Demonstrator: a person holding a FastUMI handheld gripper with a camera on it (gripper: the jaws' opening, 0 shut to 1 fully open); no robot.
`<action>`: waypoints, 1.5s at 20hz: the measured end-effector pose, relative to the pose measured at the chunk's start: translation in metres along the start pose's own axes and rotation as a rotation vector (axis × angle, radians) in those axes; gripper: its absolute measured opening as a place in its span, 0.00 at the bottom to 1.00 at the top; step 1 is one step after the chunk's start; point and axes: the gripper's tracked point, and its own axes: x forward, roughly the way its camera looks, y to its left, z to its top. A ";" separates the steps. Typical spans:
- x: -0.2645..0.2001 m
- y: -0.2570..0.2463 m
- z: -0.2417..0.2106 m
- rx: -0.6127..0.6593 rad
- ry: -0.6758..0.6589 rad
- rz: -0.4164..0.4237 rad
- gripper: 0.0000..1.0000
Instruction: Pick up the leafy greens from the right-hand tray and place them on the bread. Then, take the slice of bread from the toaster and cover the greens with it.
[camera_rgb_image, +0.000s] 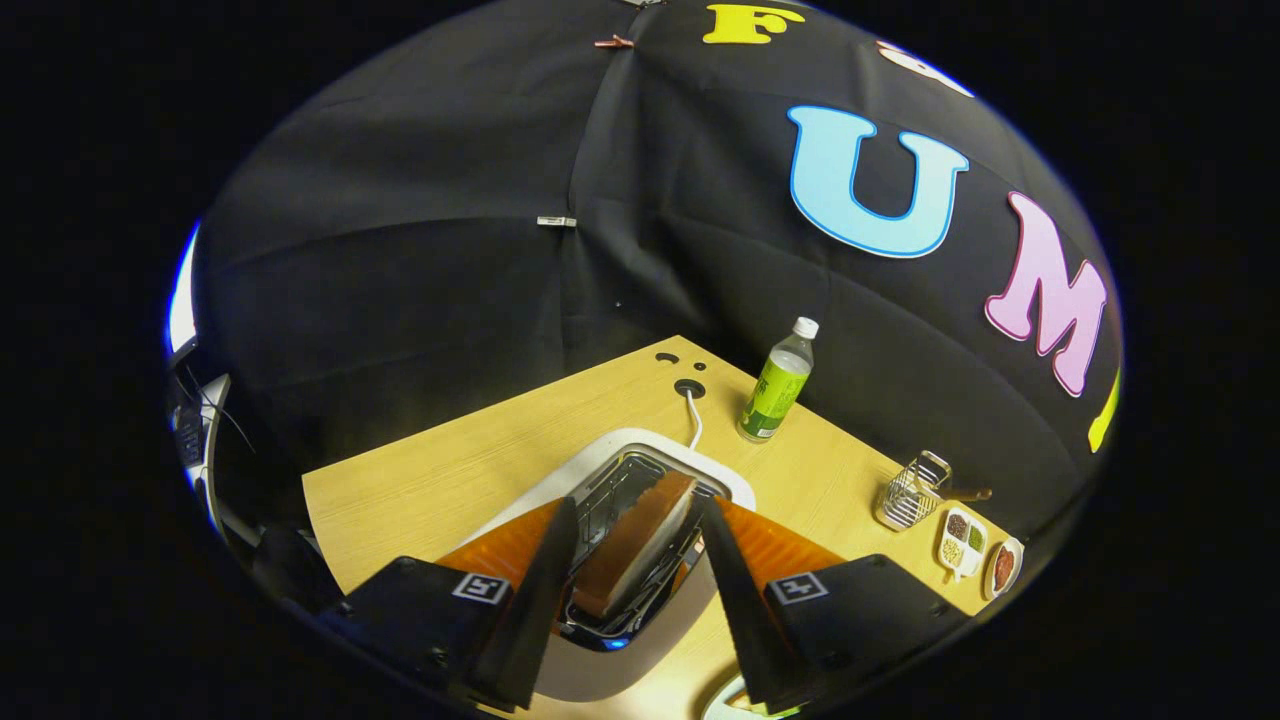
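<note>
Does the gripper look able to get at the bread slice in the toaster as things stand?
Probably yes. The gripper is open, its fingers either side of the bread slice standing up out of the toaster, with nothing between them.

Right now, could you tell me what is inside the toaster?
A slice of bread stands in the toaster slot, between the open gripper's fingers, untouched. Its lower part is hidden in the slot.
</note>
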 end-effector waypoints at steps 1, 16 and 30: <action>0.002 0.002 -0.001 -0.002 0.004 0.003 0.73; -0.013 -0.010 0.008 0.180 0.082 -0.013 0.14; -0.080 -0.097 0.045 0.362 -0.033 -0.117 0.14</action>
